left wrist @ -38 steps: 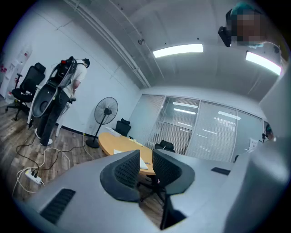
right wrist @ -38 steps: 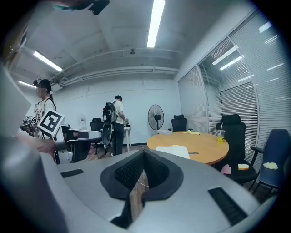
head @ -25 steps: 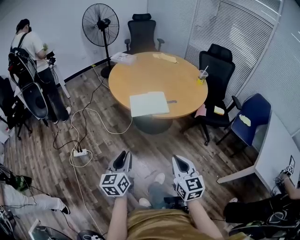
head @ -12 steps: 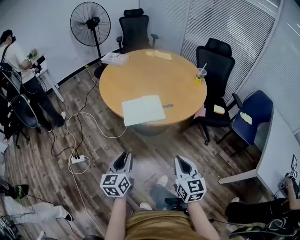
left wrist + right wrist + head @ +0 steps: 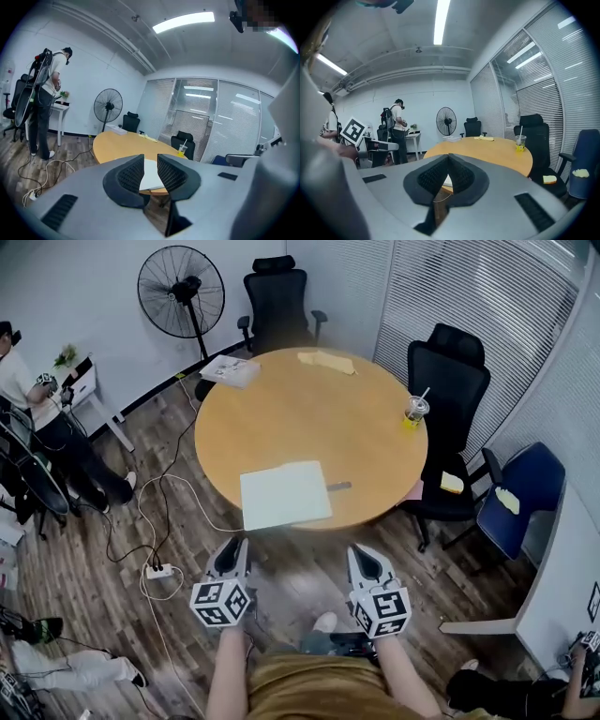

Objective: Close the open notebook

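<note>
The notebook [image 5: 284, 494] lies open and flat, white pages up, at the near edge of the round wooden table [image 5: 309, 409]. A dark pen [image 5: 339, 487] rests just right of it. My left gripper [image 5: 232, 551] hovers over the floor just short of the table, below the notebook's left part. Its jaws stand apart with nothing between them. In the left gripper view [image 5: 150, 161] the notebook [image 5: 149, 174] shows through the gap. My right gripper [image 5: 360, 557] is level with it, to the right, shut and empty. Its tips meet in the right gripper view [image 5: 449, 159].
A cup of yellow drink [image 5: 413, 412] stands at the table's right edge and papers [image 5: 230, 369] at the far edge. Black chairs [image 5: 455, 381], a blue chair [image 5: 520, 498] and a fan [image 5: 180, 292] ring the table. Cables and a power strip [image 5: 159, 570] lie on the floor to the left. A person [image 5: 37, 427] stands far left.
Both grippers have moved forward toward the table, so the notebook now lies much closer to their tips. The jaws look the same as before.
</note>
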The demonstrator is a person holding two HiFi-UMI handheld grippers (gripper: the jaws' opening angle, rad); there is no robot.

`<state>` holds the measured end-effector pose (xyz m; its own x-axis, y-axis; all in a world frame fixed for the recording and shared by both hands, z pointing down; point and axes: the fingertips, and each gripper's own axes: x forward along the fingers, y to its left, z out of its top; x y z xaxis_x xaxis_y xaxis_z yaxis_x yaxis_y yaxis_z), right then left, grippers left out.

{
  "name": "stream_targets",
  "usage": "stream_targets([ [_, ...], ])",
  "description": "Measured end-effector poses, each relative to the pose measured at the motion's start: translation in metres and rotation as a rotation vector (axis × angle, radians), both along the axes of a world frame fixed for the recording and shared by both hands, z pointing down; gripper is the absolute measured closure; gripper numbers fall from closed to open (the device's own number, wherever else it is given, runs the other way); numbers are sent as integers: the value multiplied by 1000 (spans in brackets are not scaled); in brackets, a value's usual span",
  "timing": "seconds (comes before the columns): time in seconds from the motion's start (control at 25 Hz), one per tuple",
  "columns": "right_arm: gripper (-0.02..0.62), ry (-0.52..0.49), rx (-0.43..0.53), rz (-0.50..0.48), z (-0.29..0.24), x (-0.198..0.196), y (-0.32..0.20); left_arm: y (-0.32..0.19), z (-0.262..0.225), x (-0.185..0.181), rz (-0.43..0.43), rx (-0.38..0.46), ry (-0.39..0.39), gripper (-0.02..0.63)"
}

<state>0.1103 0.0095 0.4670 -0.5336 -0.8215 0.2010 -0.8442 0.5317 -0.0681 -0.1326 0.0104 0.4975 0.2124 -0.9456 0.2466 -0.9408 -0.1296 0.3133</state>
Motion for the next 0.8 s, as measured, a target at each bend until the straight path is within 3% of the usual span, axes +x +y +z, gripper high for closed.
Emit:
stream_targets([
  [0.24,584,-27,8,-16,-5,5,-40,-26,4,-5,-40,-23,-10,503],
  [0.8,584,-16,30,-38,-10,-12,-98,-91,13,-12,-24,-31,-17,503],
])
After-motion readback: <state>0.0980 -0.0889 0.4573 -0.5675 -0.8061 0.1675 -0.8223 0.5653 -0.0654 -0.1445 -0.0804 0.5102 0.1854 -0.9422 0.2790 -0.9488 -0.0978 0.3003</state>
